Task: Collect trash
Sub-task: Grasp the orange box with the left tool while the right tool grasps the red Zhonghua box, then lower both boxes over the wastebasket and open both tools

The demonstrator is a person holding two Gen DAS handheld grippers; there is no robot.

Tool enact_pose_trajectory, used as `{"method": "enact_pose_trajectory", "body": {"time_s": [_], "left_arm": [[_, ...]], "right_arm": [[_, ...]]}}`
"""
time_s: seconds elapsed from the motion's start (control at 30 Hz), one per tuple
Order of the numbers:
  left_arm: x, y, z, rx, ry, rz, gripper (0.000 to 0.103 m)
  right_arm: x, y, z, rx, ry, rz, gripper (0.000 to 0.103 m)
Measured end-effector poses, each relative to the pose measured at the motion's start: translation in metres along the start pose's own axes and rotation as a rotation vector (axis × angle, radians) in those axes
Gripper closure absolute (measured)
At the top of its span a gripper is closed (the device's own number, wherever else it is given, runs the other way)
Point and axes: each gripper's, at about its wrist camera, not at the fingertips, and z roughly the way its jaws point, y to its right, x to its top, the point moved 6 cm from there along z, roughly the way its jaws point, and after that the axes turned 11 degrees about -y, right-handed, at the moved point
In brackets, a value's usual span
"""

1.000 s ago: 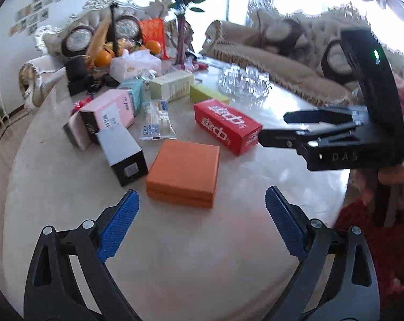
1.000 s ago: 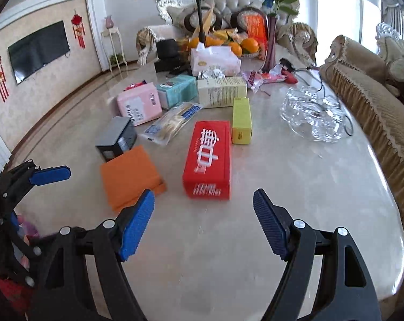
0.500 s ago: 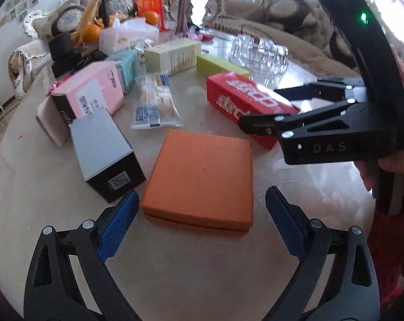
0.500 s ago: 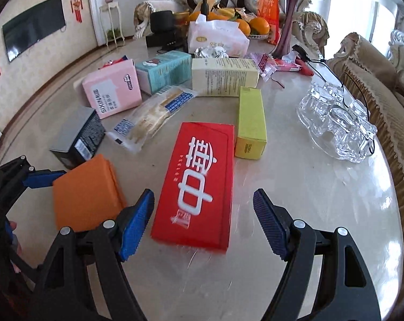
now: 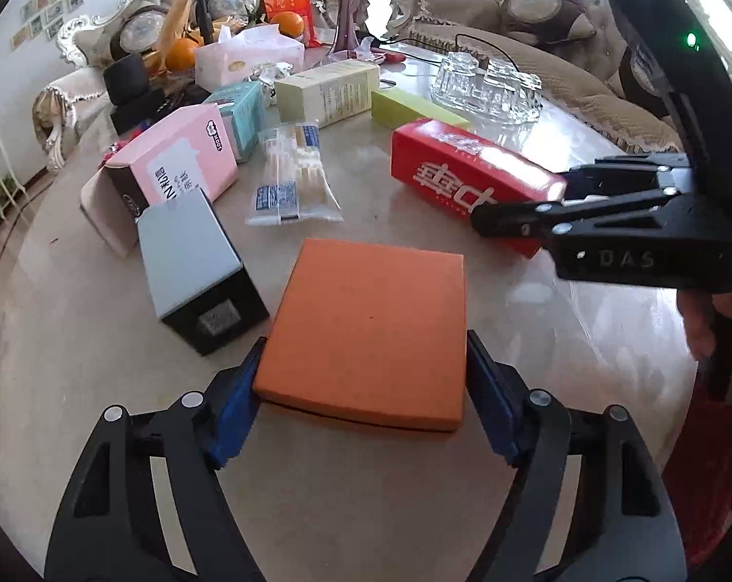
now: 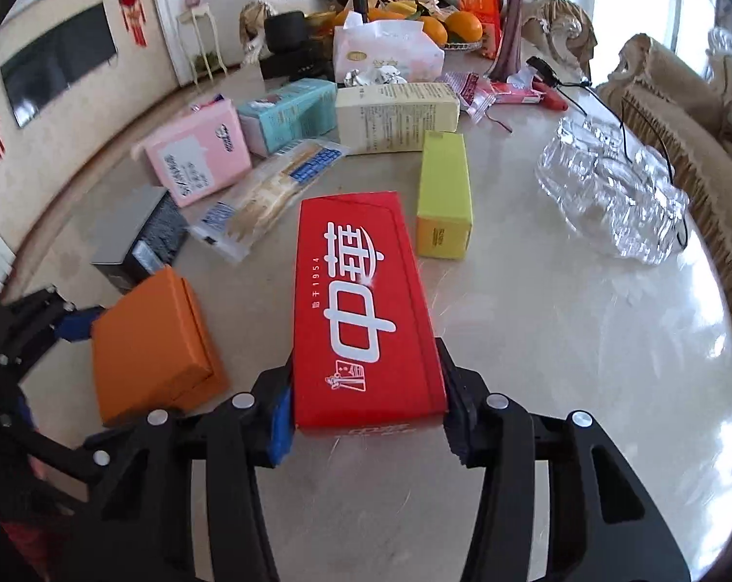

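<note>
My left gripper [image 5: 361,402] is shut on the near end of a flat orange box [image 5: 370,325] that lies on the marble table [image 5: 74,363]; both blue pads press its sides. My right gripper [image 6: 366,412] is shut on the near end of a long red box [image 6: 363,305] with white characters, also on the table. The orange box [image 6: 147,344] and the left gripper's fingers [image 6: 74,325] show at the left of the right wrist view. The red box [image 5: 463,184] and the right gripper's body show at the right of the left wrist view.
Beyond lie a grey-black box [image 5: 196,262], a pink box [image 6: 196,155], a teal box [image 6: 288,114], a cream box [image 6: 395,116], a yellow-green box [image 6: 443,194] and a clear snack packet [image 6: 268,194]. Glass cups [image 6: 613,194] stand right. A tissue pack [image 6: 385,48], fruit and vase stand far back.
Both grippers moved forward and closed: the left onto the orange box, the right onto the red box. Both were open and short of the boxes before.
</note>
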Motion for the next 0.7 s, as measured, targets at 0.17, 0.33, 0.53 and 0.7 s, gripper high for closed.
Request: {"method": "enact_pose_trajectory", "body": {"time_s": [0.17,0.33,0.53,0.7], "left_arm": [[-0.021,0.001,-0.02,-0.066,0.049,-0.072,0.028],[-0.058,-0.001,-0.071,-0.151,0.155,-0.154,0.028],[-0.129,0.018,-0.13,-0.161,0.19,-0.166,0.028],[-0.186,0.041,-0.125,-0.171,0.095,-0.188,0.028]], "right_arm": [[-0.019,-0.005,-0.018,0.031,0.035,0.001,0.056],[-0.047,-0.011,-0.055,0.127,0.093,0.021,0.056],[-0.109,-0.05,-0.109,0.211,0.14,-0.073,0.056],[-0.178,-0.077,-0.118,0.274,0.059,-0.088,0.056]]}}
